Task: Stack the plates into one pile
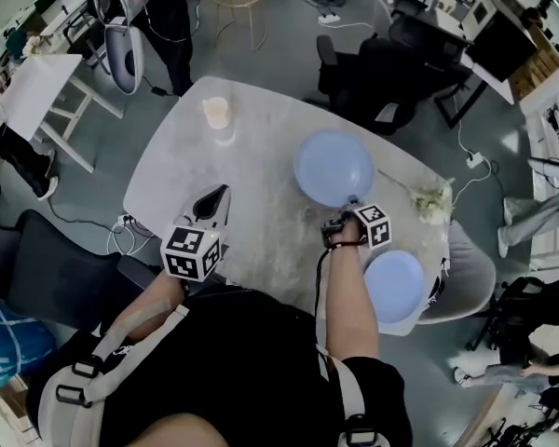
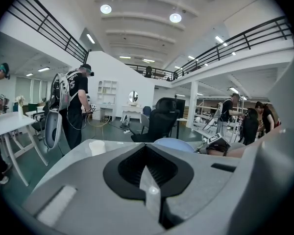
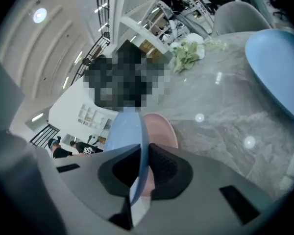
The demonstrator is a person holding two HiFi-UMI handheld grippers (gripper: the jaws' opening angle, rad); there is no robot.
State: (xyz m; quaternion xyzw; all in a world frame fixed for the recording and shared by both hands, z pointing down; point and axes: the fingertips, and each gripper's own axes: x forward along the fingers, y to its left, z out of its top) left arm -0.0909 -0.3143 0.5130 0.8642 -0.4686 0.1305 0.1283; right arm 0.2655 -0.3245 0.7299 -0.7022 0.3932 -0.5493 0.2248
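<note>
Plates: two blue (image 1: 334, 168) (image 1: 394, 285), one pink (image 3: 161, 127) | right tool (image 3: 143, 151) grasping blue plate | left tool (image 2: 147, 151) clenched

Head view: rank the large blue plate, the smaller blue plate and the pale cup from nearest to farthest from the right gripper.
1. Large round blue plate: its near rim is clamped in the right gripper.
2. Smaller round blue plate: at the near right corner of the grey marbled table.
3. Pale cup: far left part of the table, well beyond both plates.
</note>
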